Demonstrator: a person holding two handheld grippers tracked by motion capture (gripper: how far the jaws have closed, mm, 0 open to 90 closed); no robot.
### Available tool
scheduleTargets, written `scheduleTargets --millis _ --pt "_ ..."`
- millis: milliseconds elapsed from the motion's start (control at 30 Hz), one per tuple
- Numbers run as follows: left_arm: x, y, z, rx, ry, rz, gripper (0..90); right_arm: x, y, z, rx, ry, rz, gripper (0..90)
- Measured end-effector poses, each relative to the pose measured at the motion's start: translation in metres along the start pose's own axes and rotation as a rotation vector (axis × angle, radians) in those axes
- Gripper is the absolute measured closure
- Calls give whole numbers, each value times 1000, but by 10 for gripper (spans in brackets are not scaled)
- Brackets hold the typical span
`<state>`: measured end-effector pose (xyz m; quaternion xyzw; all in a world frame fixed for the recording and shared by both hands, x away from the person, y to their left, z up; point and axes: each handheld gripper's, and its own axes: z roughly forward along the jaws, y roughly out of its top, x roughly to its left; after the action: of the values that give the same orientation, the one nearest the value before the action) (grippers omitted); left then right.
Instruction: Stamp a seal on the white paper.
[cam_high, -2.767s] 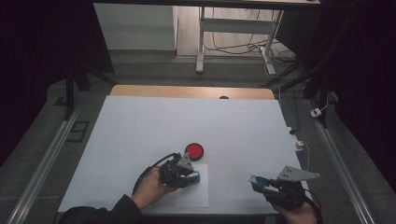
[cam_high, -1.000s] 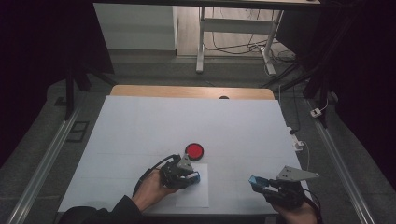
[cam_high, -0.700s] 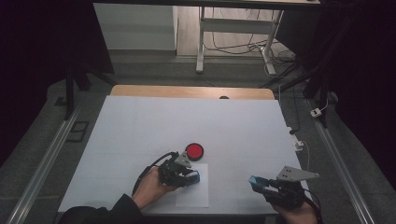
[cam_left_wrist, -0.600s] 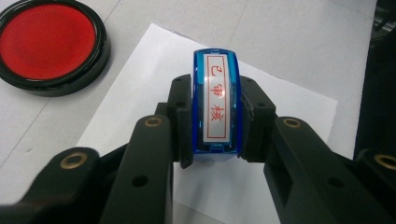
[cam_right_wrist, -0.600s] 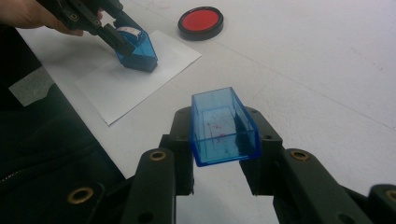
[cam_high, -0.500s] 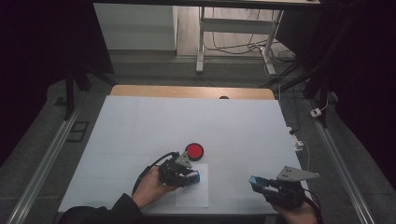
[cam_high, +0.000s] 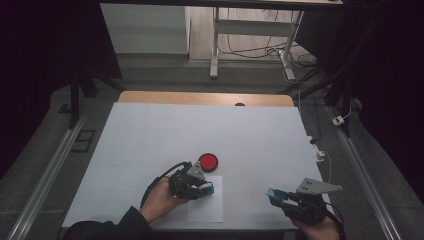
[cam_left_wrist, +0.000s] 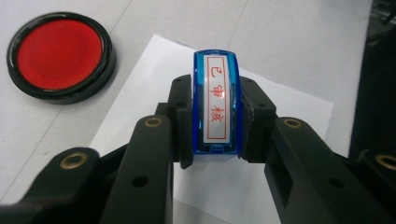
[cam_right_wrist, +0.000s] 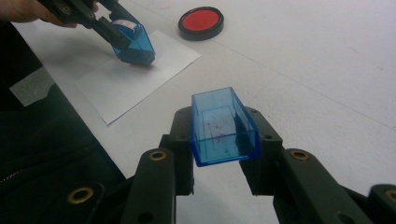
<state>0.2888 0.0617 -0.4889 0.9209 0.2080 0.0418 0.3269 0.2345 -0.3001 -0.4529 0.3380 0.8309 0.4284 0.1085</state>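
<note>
Right gripper (cam_right_wrist: 219, 140), at the near table edge: jaws pinch a clear blue stamp cap (cam_right_wrist: 223, 126) by its side walls, open mouth facing away, cap clear of the white table (cam_high: 210, 135). Left gripper (cam_left_wrist: 217, 128): jaws clamp a blue stamp (cam_left_wrist: 216, 105) across its sides, red-lettered label facing up between the fingers, stamp base down on the white paper sheet (cam_left_wrist: 280, 107). Beyond the left fingertips, just off the sheet's corner, sits a round red ink pad (cam_left_wrist: 59, 56) in a black rim.

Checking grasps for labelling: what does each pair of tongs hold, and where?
Left tongs clamp the blue stamp by its sides, on the paper. Right tongs grip the blue cap by its sides.
</note>
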Motion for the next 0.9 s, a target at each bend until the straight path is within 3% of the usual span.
scheduleTargets --millis 433,900 --pt "7 1 -20 -59 -49 2 696 0 0 0 6 1 -3 679" --pt "7 1 -36 -119 -62 24 696 0 0 0 5 1 -2 679"
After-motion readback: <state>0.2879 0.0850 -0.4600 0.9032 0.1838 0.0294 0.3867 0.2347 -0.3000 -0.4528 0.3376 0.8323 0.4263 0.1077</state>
